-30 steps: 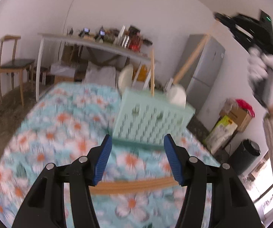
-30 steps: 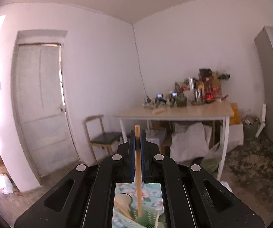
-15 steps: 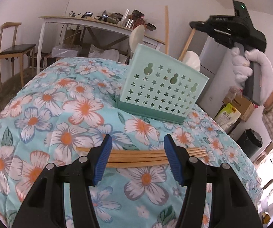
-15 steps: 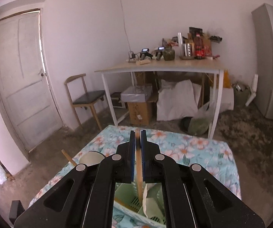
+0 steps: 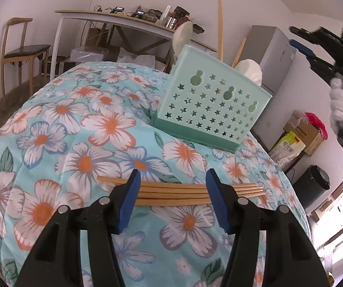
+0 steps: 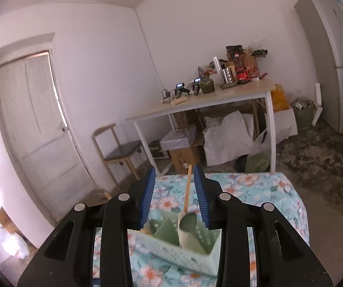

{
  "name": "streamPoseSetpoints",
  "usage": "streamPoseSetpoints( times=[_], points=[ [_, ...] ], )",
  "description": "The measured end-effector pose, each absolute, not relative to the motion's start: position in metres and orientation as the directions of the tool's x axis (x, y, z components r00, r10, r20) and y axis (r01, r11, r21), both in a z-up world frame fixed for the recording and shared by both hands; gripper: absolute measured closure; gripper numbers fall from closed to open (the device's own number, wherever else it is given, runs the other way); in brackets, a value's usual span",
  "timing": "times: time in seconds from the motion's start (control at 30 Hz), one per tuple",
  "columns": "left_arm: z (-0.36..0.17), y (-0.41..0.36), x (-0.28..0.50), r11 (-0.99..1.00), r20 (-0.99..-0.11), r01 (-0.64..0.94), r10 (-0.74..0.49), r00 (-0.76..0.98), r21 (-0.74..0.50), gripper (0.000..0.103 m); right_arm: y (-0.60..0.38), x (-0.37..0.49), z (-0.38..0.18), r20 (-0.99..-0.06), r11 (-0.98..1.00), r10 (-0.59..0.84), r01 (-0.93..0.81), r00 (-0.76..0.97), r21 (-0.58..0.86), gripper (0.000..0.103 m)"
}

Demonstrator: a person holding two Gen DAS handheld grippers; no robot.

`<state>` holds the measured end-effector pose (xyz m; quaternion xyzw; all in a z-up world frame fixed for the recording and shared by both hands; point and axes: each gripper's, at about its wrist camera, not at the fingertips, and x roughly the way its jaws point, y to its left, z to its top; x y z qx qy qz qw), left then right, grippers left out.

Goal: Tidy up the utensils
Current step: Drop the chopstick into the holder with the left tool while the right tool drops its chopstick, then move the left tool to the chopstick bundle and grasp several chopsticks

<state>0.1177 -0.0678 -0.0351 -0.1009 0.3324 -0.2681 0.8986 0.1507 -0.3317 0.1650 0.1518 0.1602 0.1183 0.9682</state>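
A mint-green perforated utensil basket [image 5: 209, 110] stands on the floral tablecloth [image 5: 75, 129]. White spoons and wooden sticks stand up in it, among them a tall chopstick [image 5: 220, 28]. Several wooden chopsticks [image 5: 171, 191] lie side by side on the cloth. My left gripper [image 5: 171, 186] is open, its blue pads either side of the middle of this bundle, just above it. My right gripper [image 6: 174, 192] is open above the basket [image 6: 185, 246]; a chopstick [image 6: 187, 191] stands free between its jaws, its foot in the basket. In the left wrist view the right gripper [image 5: 302, 45] is up at the right.
Behind stand a white table [image 6: 219, 102] loaded with bottles and gear, a wooden chair [image 6: 121, 153], a grey fridge [image 6: 331, 59] and a white door [image 6: 32, 124]. Boxes, bags and a black bin [image 5: 312, 184] sit on the floor to the right.
My right gripper has opened and let go of the chopstick, which now stands in the basket. My left gripper has come down closer over the chopsticks on the cloth.
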Motion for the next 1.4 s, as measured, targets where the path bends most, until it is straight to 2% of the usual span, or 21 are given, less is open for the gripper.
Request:
streamPoseSetpoints(
  times=[0.2, 0.4, 0.5, 0.63, 0.73, 0.87, 1.17, 1.4],
  points=[
    [-0.031, -0.084, 0.106, 0.815, -0.562, 0.481, -0.574, 0.596, -0.322, 0.048, -0.342, 0.105, 0.137, -0.301, 0.899, 0.308, -0.173, 0.903, 0.401, 0.063],
    [-0.037, -0.088, 0.089, 0.79, -0.603, 0.494, -0.604, 0.521, -0.363, 0.048, -0.332, 0.071, 0.056, -0.388, 0.862, 0.343, -0.123, 0.856, 0.491, 0.062],
    [-0.042, -0.081, 0.087, 0.79, -0.627, 0.468, -0.605, 0.491, -0.396, 0.052, -0.32, 0.065, 0.005, -0.455, 0.843, 0.351, -0.064, 0.819, 0.534, 0.062],
    [-0.045, -0.055, 0.096, 0.803, -0.627, 0.359, -0.596, 0.501, -0.476, 0.055, -0.302, 0.067, -0.031, -0.527, 0.842, 0.357, -0.021, 0.772, 0.54, 0.062],
    [-0.052, -0.029, 0.109, 0.784, -0.616, 0.243, -0.605, 0.504, -0.572, 0.057, -0.291, 0.069, -0.045, -0.551, 0.836, 0.377, -0.017, 0.745, 0.549, 0.062],
    [-0.067, -0.01, 0.12, 0.715, -0.587, 0.132, -0.652, 0.48, -0.687, 0.066, -0.286, 0.069, -0.054, -0.564, 0.838, 0.373, -0.007, 0.737, 0.546, 0.062],
    [-0.079, 0.006, 0.138, 0.56, -0.492, -0.004, -0.725, 0.482, -0.829, 0.066, -0.294, 0.072, -0.062, -0.55, 0.819, 0.386, -0.001, 0.741, 0.574, 0.064],
    [-0.088, 0.017, 0.143, 0.49, -0.461, -0.082, -0.735, 0.498, -0.868, 0.083, -0.296, 0.071, -0.063, -0.544, 0.815, 0.389, -0.002, 0.743, 0.58, 0.064]
  ],
)
